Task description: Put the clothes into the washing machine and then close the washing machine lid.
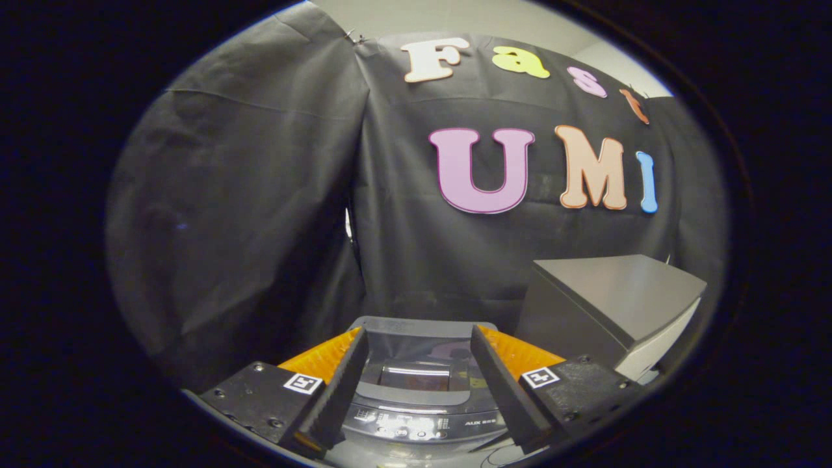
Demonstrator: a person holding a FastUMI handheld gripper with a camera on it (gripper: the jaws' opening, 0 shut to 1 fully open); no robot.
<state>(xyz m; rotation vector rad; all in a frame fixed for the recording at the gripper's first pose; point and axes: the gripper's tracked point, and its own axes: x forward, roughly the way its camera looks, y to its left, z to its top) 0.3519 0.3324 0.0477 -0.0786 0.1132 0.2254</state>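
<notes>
the claw (419, 341) stood wide open, its two fingers (338, 383) spread apart and holding nothing, touching nothing. between and just below the fingers lay the dark grey top-loading washing machine (422, 416), its lid (416, 374) down with a glossy window in the middle and a row of small buttons on the near control strip (416, 426). beyond the right finger, off to the side, stood a plain grey box-shaped cabinet (614, 305) with a lighter lower edge. behind everything hung the creased black cloth wall (260, 214).
</notes>
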